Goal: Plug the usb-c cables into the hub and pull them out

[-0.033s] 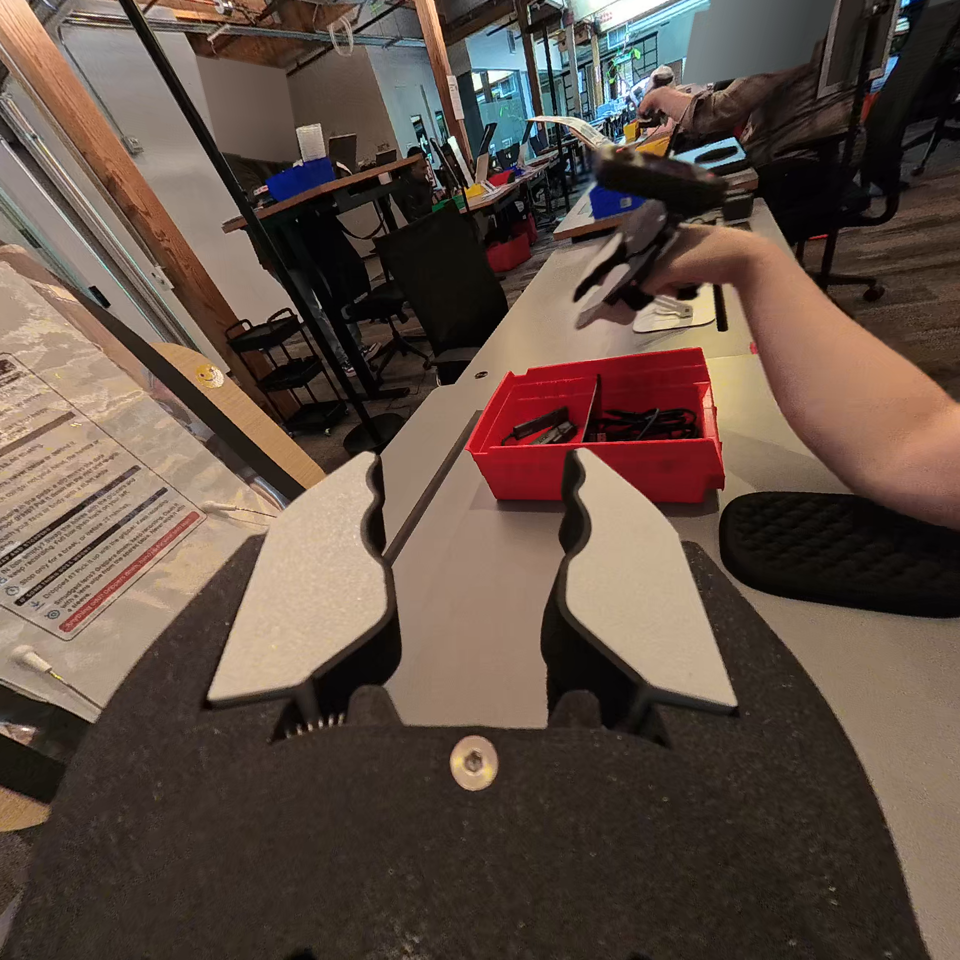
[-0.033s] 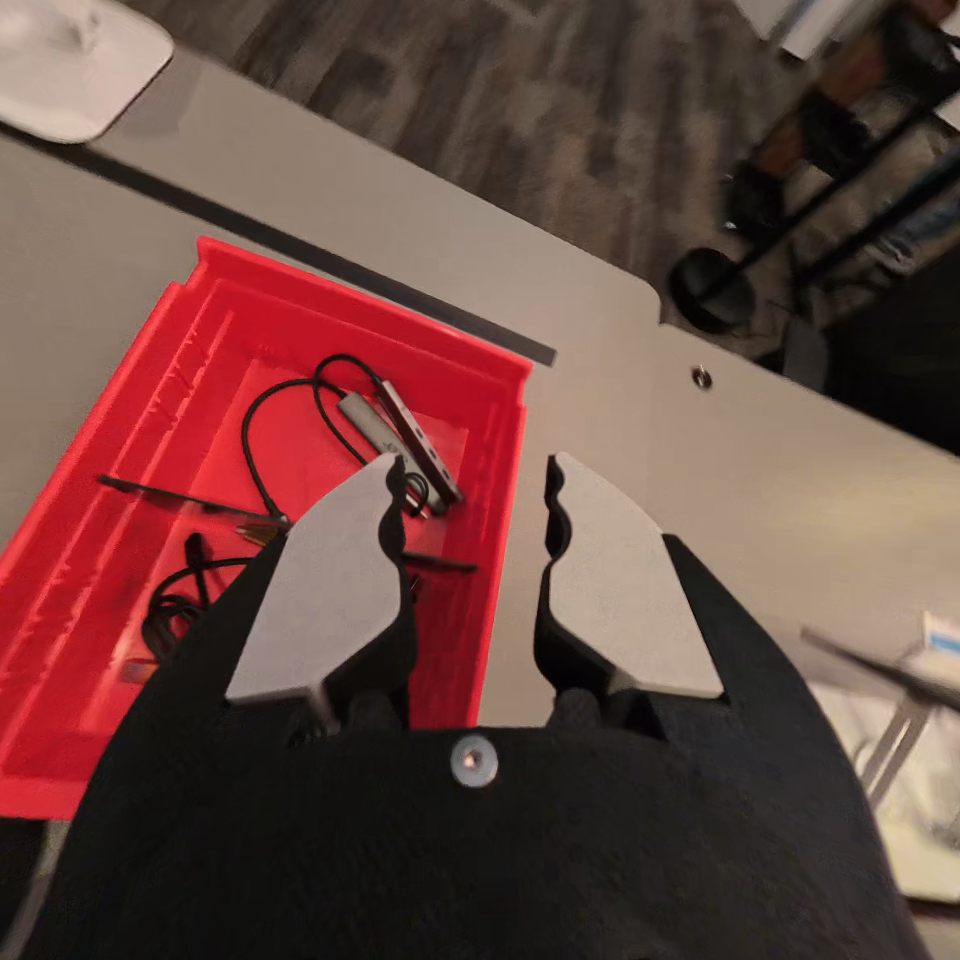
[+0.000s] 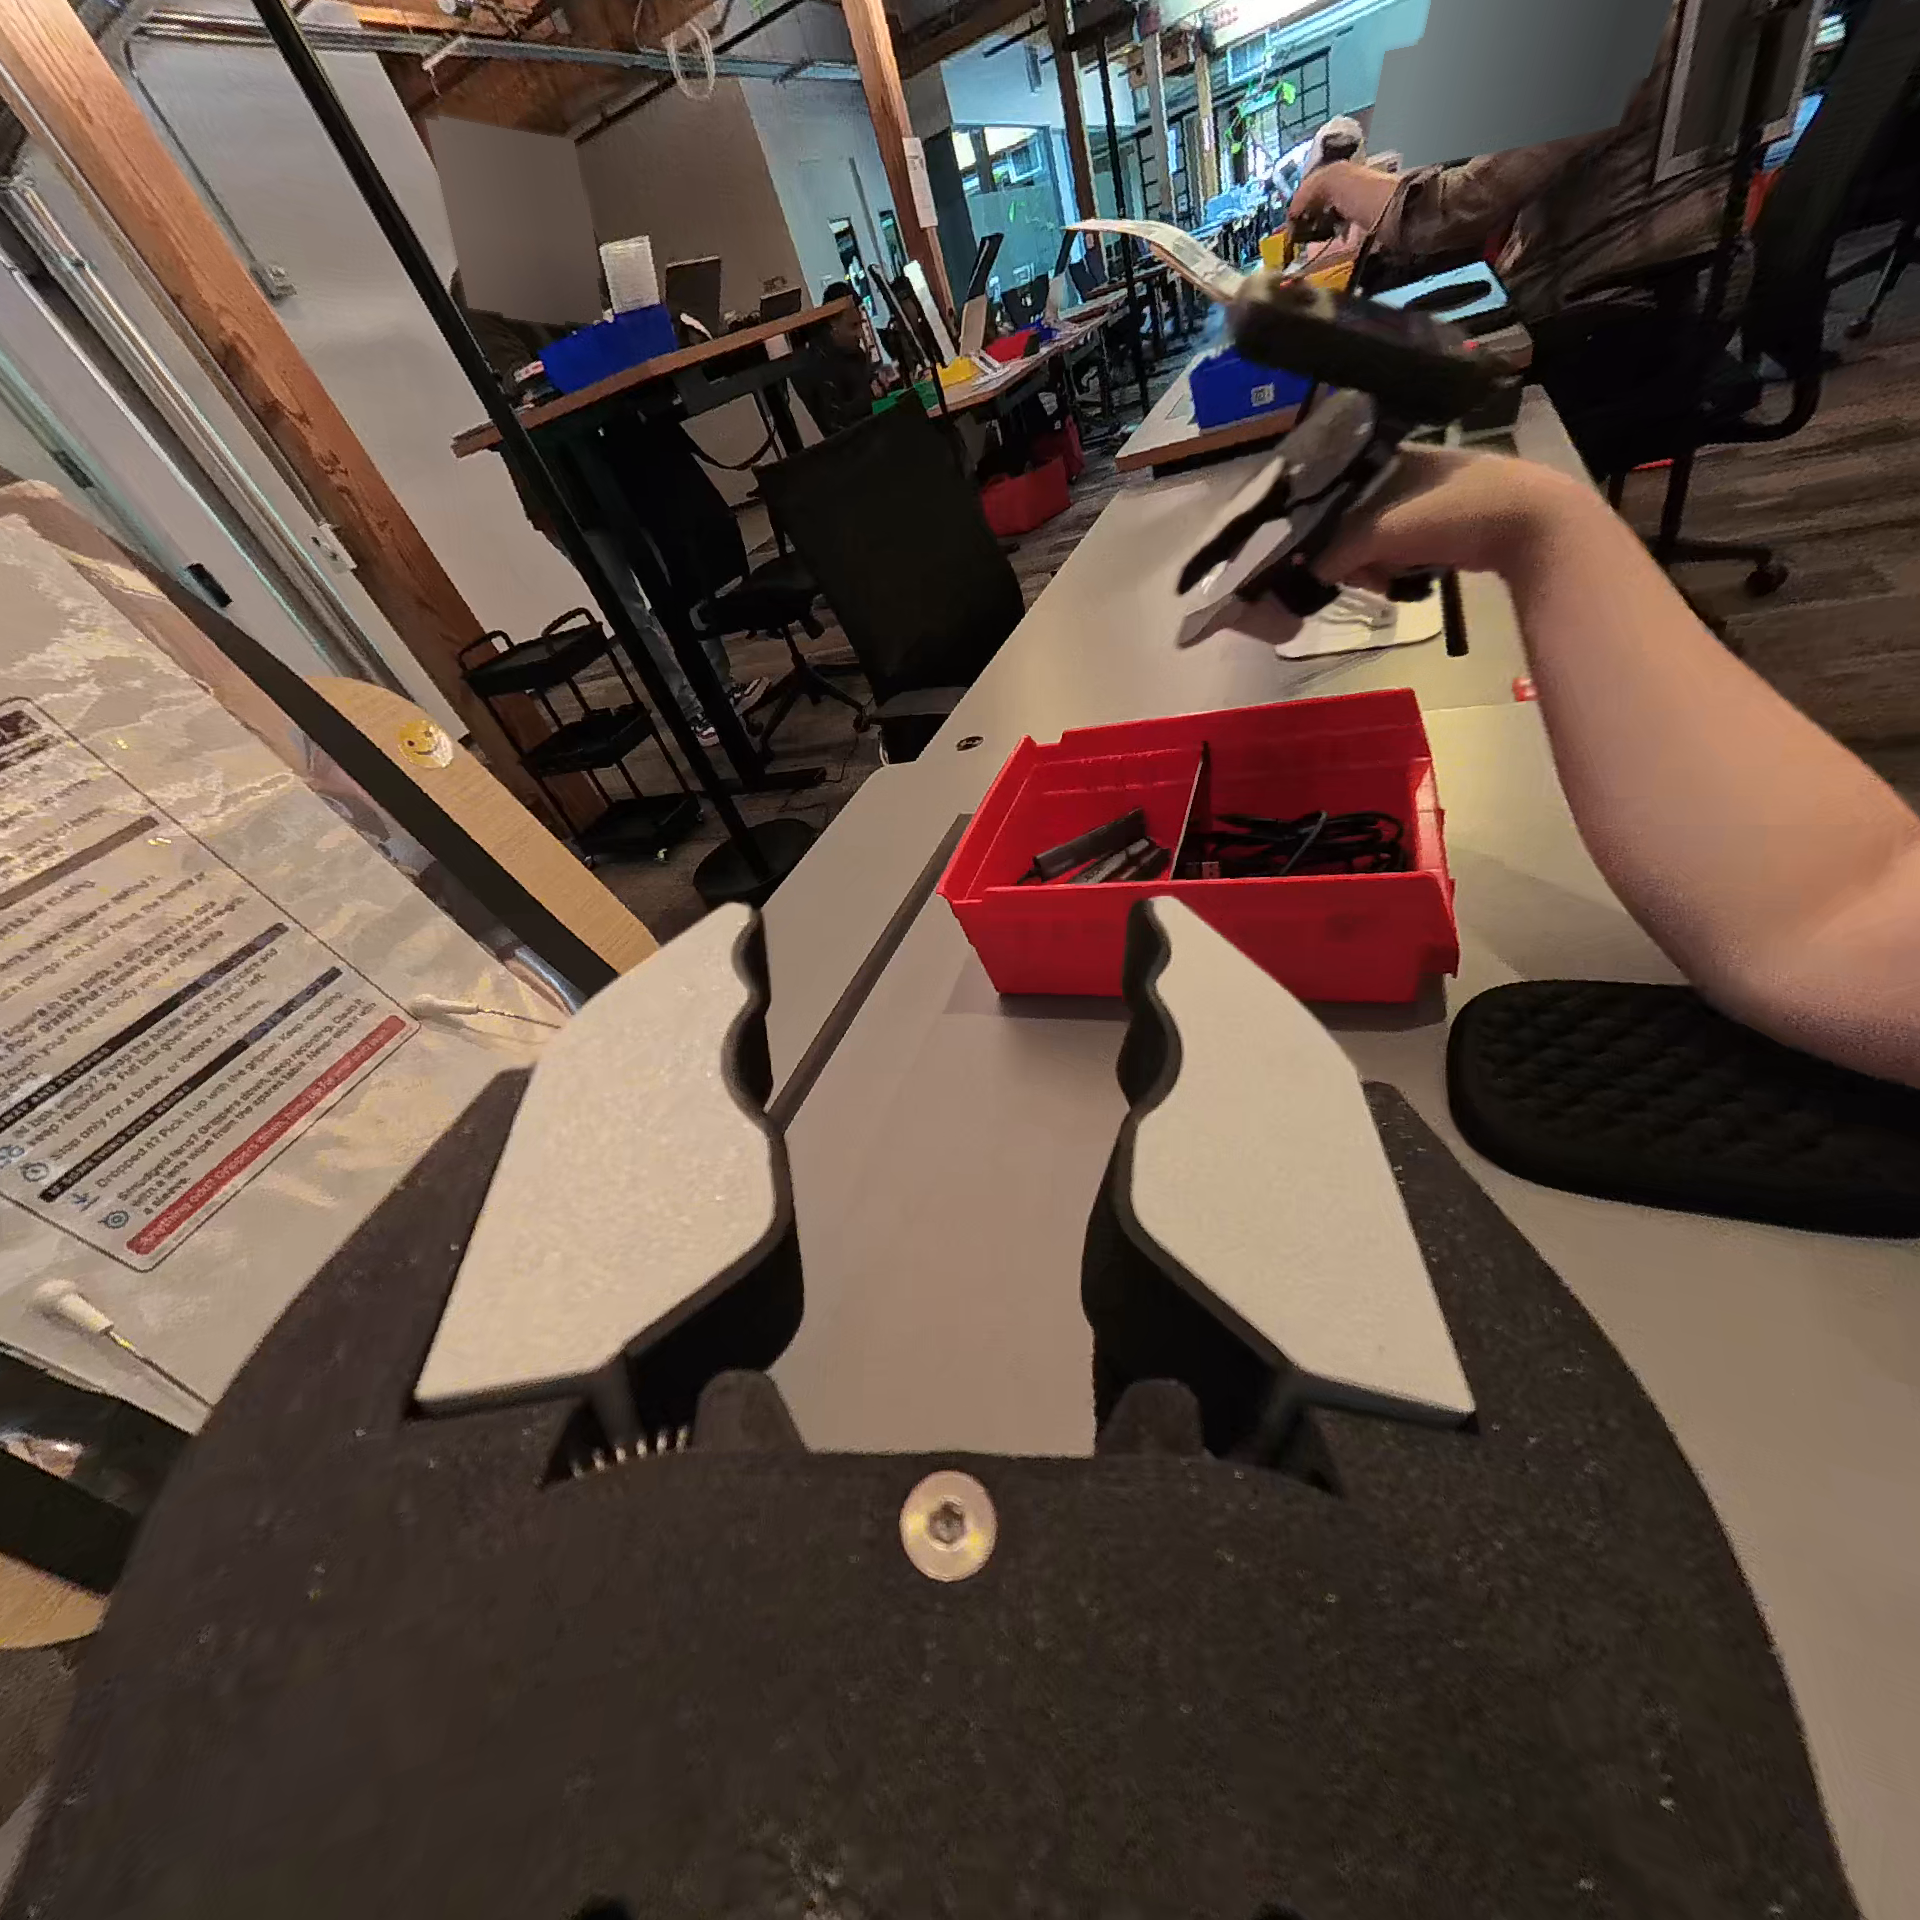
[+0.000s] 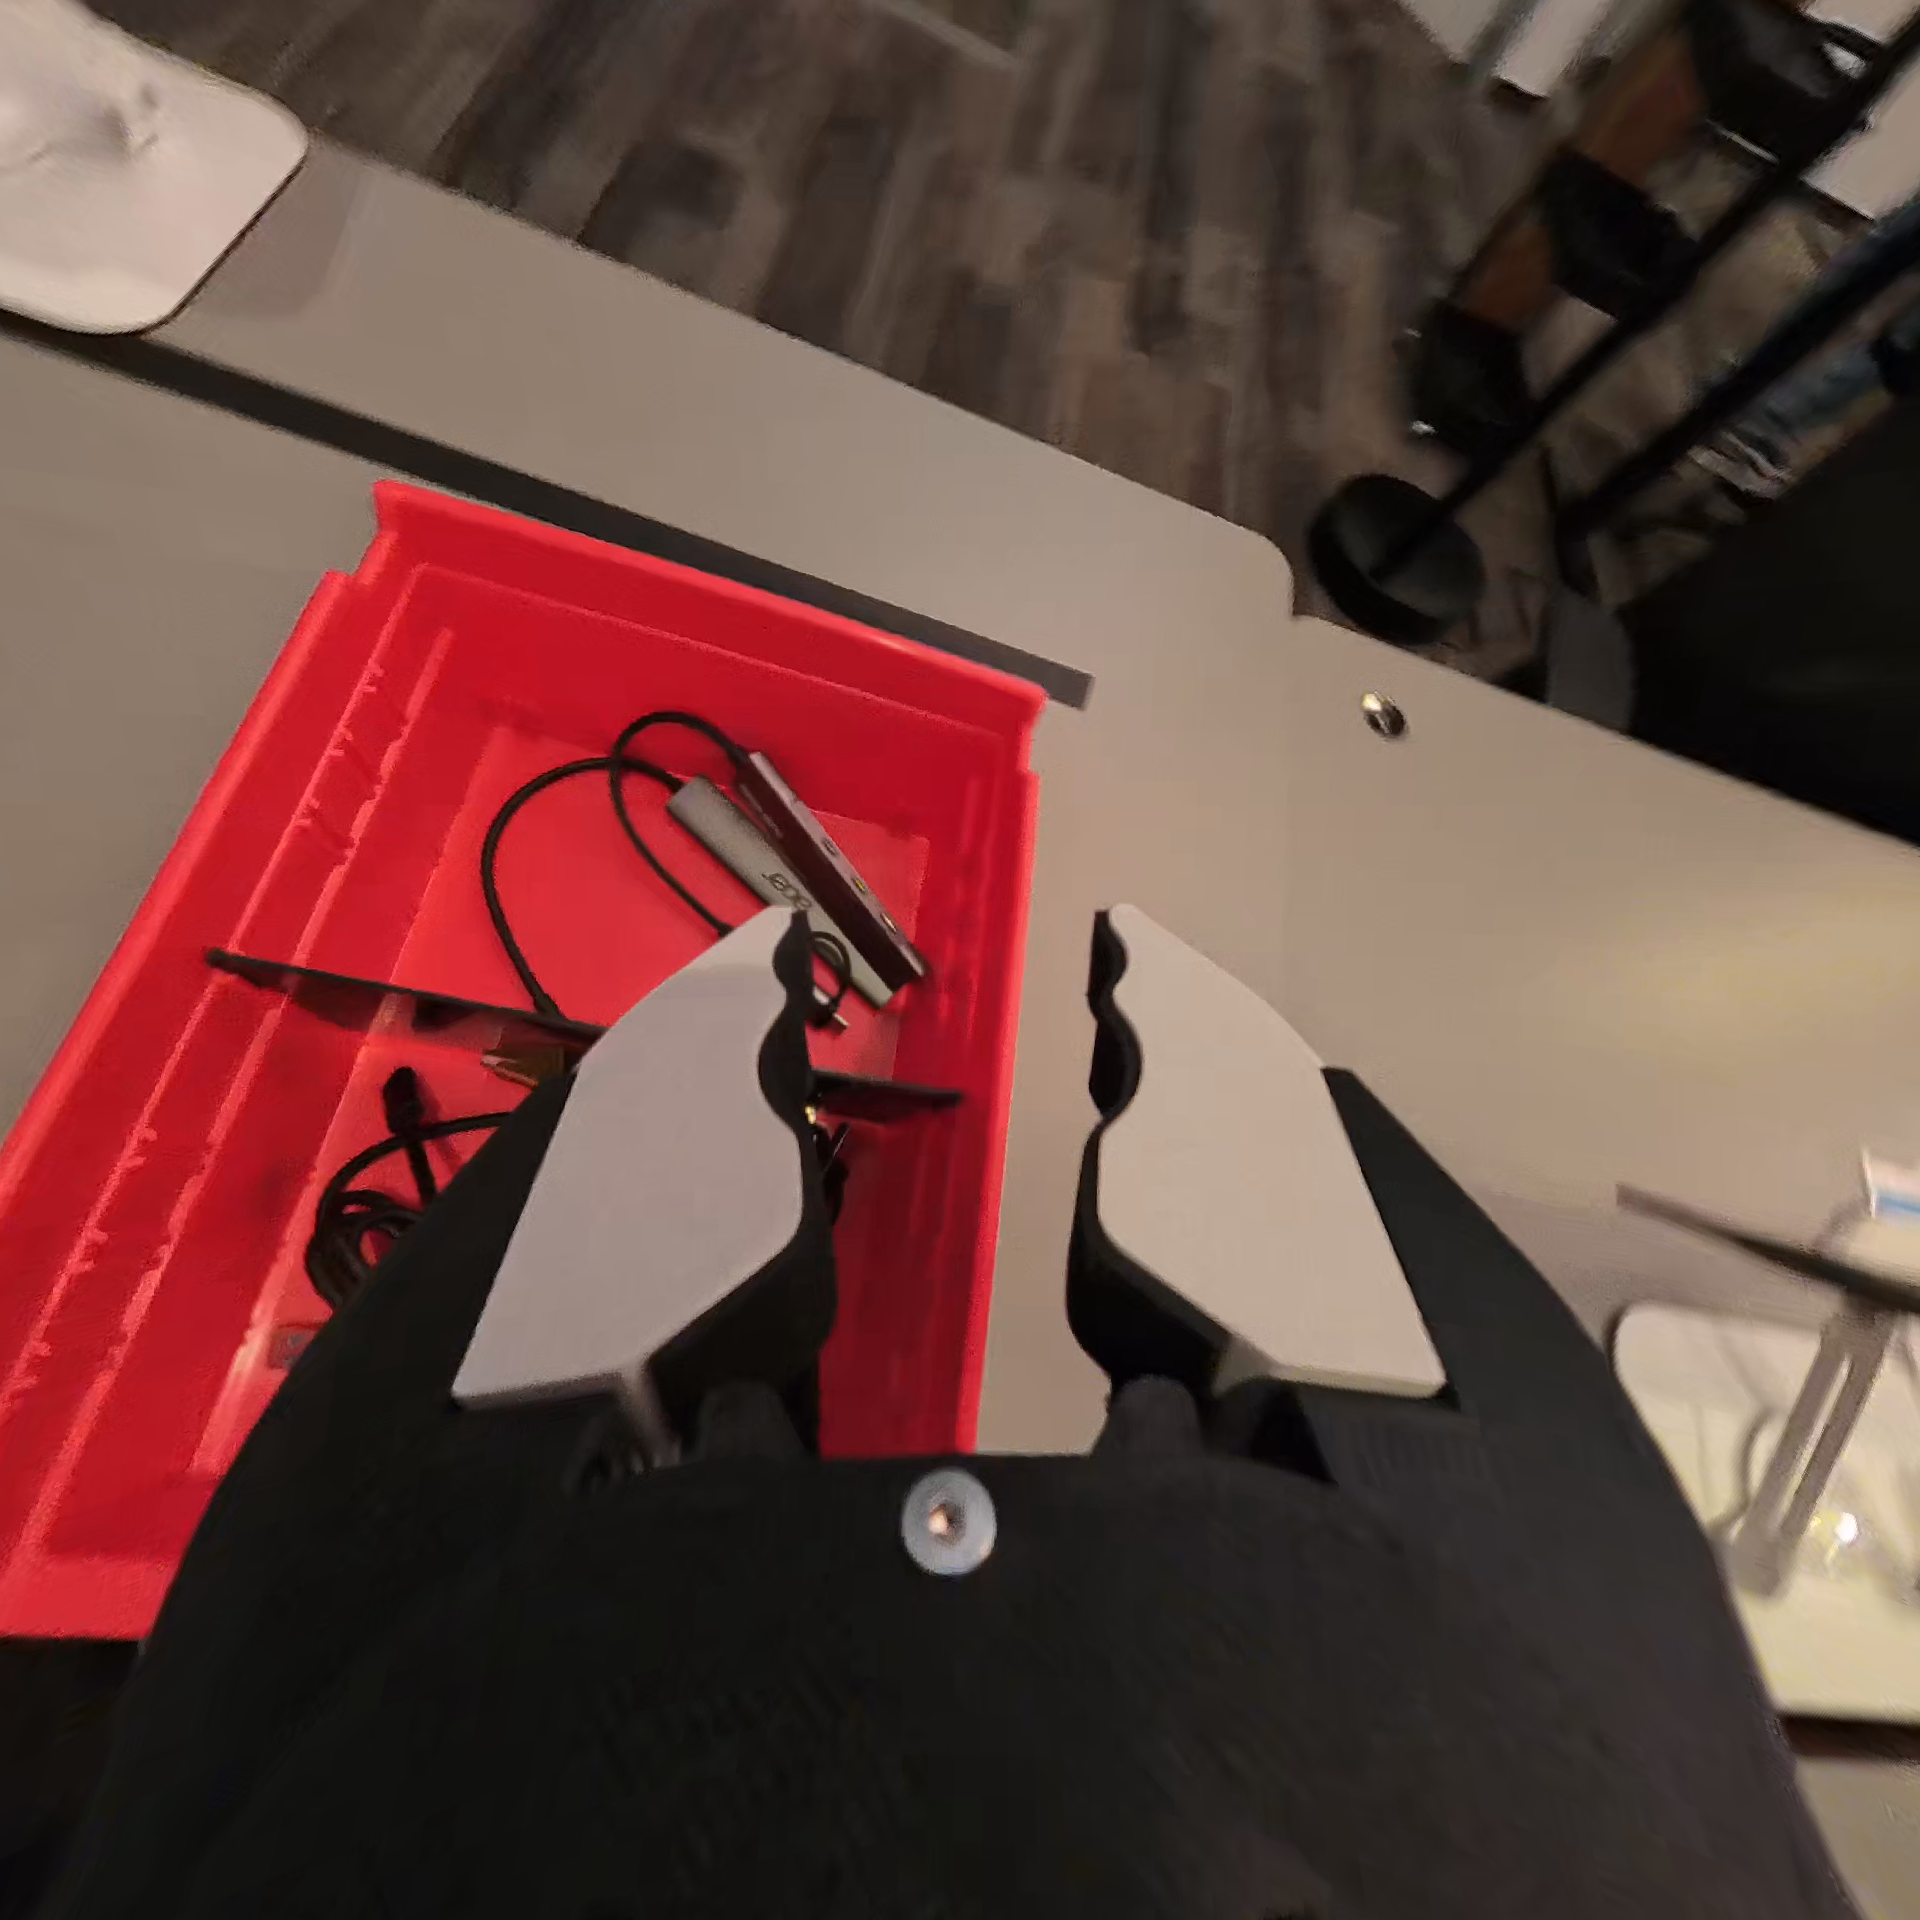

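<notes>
A red bin [image 3: 1195, 940] stands on the grey table, split in two by a black divider. A slim grey hub [image 4: 821, 894] with its black lead lies in one compartment, and coiled black cables [image 4: 364, 1216] lie in the other. Both show in the left wrist view, the hub [image 3: 1101, 854] on the left and the cables [image 3: 1299, 842] on the right. My left gripper [image 3: 945, 914] is open and empty, low over the table just short of the bin. My right gripper [image 4: 945, 920] is open and empty, above the bin's right wall [image 4: 1013, 1039]. It also shows in the left wrist view [image 3: 1226, 582], held high beyond the bin.
A black padded wrist rest [image 3: 1662, 1112] lies right of the bin under the person's forearm [image 3: 1714, 831]. A white stand base [image 4: 114, 208] sits beyond the bin. A laminated sheet [image 3: 177, 1039] leans at the left. The table edge, a black pole base [image 4: 1392, 561] and a chair lie beyond. Tip to tip, the grippers are about 45 cm apart.
</notes>
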